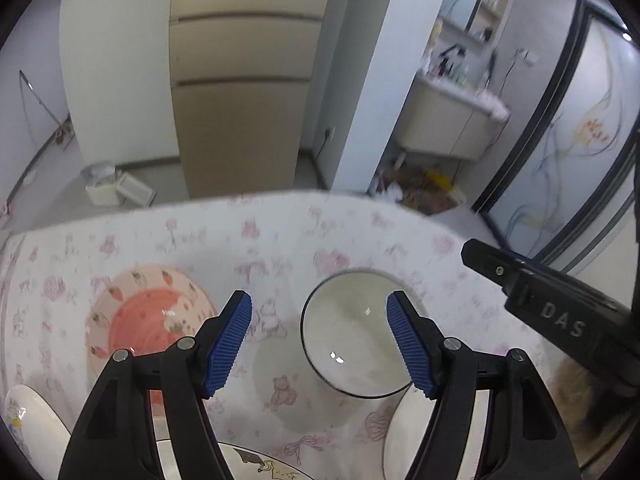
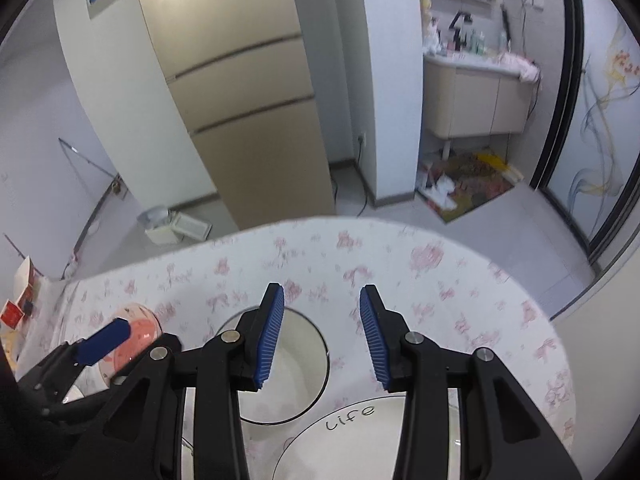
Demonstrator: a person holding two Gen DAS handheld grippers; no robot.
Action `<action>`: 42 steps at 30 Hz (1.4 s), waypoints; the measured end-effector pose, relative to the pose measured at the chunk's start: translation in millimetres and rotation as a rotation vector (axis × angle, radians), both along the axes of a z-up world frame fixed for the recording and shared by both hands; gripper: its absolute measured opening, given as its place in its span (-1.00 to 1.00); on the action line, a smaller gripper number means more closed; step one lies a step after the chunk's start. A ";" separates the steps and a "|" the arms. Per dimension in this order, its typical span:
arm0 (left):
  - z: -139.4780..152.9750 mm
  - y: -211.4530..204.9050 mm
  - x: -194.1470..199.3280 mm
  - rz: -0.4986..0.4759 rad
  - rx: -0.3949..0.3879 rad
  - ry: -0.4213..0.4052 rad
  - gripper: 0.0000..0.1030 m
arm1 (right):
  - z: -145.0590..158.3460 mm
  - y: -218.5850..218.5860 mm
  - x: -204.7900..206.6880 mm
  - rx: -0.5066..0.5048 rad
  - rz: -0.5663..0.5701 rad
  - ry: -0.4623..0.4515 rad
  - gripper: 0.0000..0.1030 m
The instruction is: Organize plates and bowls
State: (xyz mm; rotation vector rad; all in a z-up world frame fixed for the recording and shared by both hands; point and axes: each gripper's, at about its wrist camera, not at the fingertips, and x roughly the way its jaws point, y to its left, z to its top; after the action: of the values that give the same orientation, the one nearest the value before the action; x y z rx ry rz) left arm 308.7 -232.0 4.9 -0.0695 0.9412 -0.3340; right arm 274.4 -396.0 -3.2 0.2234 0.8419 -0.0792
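A white bowl with a dark rim [image 1: 352, 340] stands on the flowered tablecloth [image 1: 280, 240]. My left gripper [image 1: 319, 298] hangs open just above and in front of it; its right pad overlaps the bowl's right rim in the view and nothing is pressed between the pads. A pink strawberry plate [image 1: 148, 320] lies to the left. In the right wrist view my right gripper [image 2: 322, 290] is open and empty, above the same bowl [image 2: 300, 360] and a white plate lettered "Life" [image 2: 340, 440]. The pink plate [image 2: 140, 332] shows behind my left gripper's blue pad [image 2: 106, 340].
More white plates lie at the near edge: one at the bottom left [image 1: 32, 420], one with a cartoon print [image 1: 256, 464], one at the right [image 1: 400, 432]. A black finger of my right gripper [image 1: 520, 280] reaches in from the right. Beyond the table stand a fridge [image 1: 240, 100] and a vanity [image 1: 440, 124].
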 end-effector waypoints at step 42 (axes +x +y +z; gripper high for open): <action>-99.6 -9.6 44.7 -0.011 -0.045 0.294 -0.71 | -111.8 0.0 43.7 0.144 0.099 0.392 -0.72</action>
State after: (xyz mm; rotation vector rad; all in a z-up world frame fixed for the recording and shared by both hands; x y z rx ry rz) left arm 353.4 -241.7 -94.7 -0.1577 1.2254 -0.3611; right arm 318.1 -396.0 -115.0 0.3064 1.2501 0.0328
